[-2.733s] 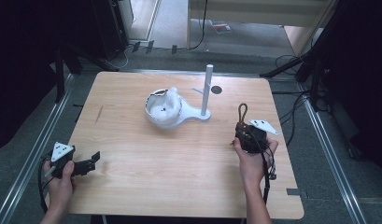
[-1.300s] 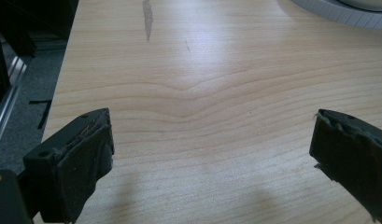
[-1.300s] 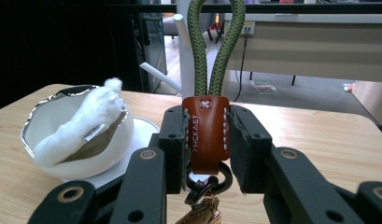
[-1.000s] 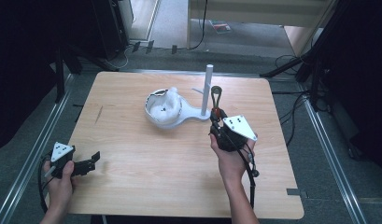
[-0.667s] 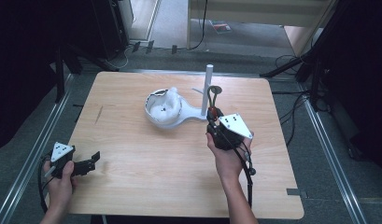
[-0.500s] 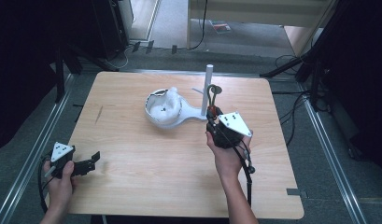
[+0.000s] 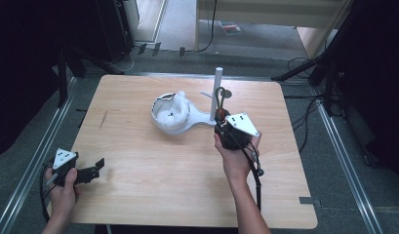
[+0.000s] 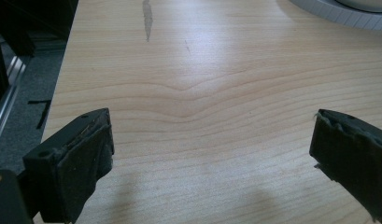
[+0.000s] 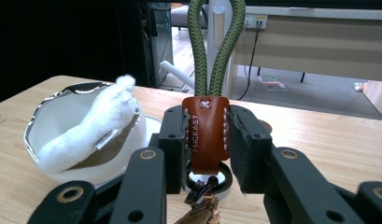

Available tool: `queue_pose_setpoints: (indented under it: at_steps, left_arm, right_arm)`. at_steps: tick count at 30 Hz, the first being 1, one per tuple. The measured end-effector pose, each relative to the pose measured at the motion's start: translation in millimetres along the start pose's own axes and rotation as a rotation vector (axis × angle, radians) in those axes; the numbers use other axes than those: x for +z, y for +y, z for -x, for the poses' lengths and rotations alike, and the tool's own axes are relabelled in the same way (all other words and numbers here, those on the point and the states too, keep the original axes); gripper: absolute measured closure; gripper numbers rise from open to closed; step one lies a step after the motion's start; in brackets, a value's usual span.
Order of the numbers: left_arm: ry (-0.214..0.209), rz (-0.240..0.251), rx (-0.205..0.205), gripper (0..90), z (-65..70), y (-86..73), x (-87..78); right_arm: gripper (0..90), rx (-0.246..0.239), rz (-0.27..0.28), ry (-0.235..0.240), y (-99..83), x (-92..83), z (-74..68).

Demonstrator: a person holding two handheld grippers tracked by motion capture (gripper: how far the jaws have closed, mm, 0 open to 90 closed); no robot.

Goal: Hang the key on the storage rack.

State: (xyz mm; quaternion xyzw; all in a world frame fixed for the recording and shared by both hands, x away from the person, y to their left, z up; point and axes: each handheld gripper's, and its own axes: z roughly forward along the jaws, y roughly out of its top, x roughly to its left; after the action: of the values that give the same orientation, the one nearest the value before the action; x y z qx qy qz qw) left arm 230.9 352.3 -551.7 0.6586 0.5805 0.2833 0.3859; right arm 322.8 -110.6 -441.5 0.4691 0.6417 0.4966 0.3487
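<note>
My right gripper (image 9: 206,140) is shut on a key fob (image 9: 205,133), a brown leather tab with a green rope loop (image 9: 215,44) rising above it and key rings below. In the high view the right gripper (image 7: 220,118) holds the fob (image 7: 219,92) upright beside a white post (image 7: 218,87) on a white stand. A white bowl (image 7: 169,113) on that stand holds a white fluffy piece (image 9: 93,128). My left gripper (image 7: 95,165) rests open near the table's front left corner. Bare wood lies between its black fingers (image 8: 76,158).
The wooden table (image 7: 153,180) has metal rails along both sides. Cables and dark stands lie on the floor behind and to the right. The bowl's rim (image 8: 338,16) shows far off in the left gripper view.
My right gripper has carried the key fob left and away from me, from the table's right side up to the white post. The left gripper has stayed still.
</note>
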Motion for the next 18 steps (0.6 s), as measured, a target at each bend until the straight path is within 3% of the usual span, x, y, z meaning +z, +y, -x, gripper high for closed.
queue_pose_setpoints:
  at_steps: [18]
  left_arm:
    - [0.001,0.003,-0.005,0.4,0.0,-0.1,0.0]
  right_arm:
    - [69.1,-0.002,-0.037,0.002,-2.2,13.9,1.4]
